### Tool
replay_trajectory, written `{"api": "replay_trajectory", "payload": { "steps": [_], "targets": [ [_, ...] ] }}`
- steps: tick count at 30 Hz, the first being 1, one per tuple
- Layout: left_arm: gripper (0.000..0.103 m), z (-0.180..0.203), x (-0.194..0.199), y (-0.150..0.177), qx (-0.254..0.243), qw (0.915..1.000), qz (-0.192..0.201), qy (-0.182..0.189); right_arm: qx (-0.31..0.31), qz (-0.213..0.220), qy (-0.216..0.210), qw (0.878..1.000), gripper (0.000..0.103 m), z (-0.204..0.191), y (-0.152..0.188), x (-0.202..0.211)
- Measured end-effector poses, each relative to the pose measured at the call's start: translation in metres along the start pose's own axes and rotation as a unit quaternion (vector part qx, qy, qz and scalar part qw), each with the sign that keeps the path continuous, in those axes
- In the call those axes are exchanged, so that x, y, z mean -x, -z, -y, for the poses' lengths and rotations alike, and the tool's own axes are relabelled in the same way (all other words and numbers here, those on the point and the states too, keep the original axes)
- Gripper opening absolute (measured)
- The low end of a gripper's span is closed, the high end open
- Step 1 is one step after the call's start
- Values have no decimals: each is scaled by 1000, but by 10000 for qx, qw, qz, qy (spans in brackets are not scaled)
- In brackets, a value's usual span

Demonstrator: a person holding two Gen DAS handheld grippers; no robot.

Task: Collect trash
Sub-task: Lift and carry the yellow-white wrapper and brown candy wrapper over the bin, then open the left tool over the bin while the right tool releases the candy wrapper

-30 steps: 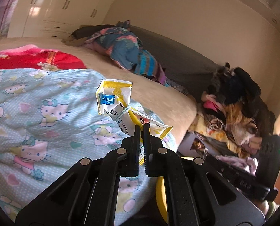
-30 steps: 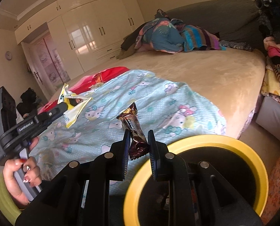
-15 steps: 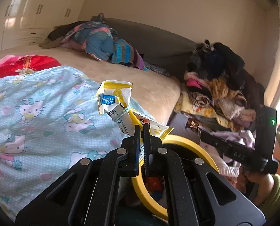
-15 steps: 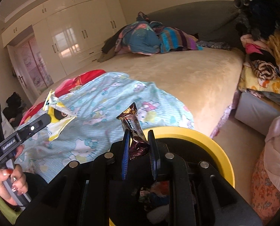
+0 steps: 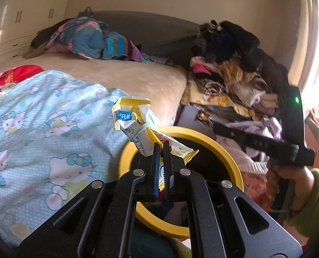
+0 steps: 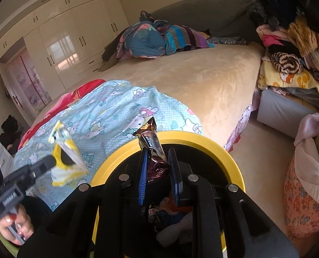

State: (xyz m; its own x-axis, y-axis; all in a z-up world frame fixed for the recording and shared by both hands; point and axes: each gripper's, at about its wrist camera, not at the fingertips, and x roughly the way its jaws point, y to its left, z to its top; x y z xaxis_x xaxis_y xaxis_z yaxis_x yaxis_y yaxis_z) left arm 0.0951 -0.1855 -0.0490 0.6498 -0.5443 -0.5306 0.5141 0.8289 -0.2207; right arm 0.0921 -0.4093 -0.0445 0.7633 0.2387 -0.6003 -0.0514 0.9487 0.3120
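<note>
Both wrappers over the bin, not yet dropped.

My left gripper (image 5: pixel 161 148) clenches the yellow-white wrapper (image 5: pixel 135 120) above the yellow bin rim (image 5: pixel 221 148); my right gripper (image 6: pixel 157 157) grips the brown foil wrapper (image 6: pixel 154 150) over the mouth. Both look light, crinkly, slippery; pinch at the flattened end. Only the right view shows trash inside.

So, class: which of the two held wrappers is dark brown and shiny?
The chocolate-bar wrapper between the right gripper's fingers; the left gripper's wrapper is yellow-white.
</note>
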Motion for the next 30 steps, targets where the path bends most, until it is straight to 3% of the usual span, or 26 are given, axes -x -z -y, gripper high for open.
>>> {"api": "replay_trajectory", "payload": {
  "steps": [12,22,24,25,29,30],
  "targets": [
    [2,31,-32,26,-475,9966,-614,258,-349,-220,85,9991,19,20,10,-13],
    [2,32,-46,34,-420,9949,-831,392,-633,-430,51,9971,21,34,20,-26],
    [6,29,-47,33,-355,9949,-869,366,-653,-488,52,9967,26,35,22,-27],
    [14,27,-47,33,-308,9952,-858,353,-644,-481,71,9967,34,34,23,-27],
    [48,16,-42,28,-73,9965,-809,219,-483,-465,69,9977,47,22,25,-22],
    [51,11,-40,27,35,9967,-798,164,-469,-458,68,9978,50,21,25,-21]
  ]
}}
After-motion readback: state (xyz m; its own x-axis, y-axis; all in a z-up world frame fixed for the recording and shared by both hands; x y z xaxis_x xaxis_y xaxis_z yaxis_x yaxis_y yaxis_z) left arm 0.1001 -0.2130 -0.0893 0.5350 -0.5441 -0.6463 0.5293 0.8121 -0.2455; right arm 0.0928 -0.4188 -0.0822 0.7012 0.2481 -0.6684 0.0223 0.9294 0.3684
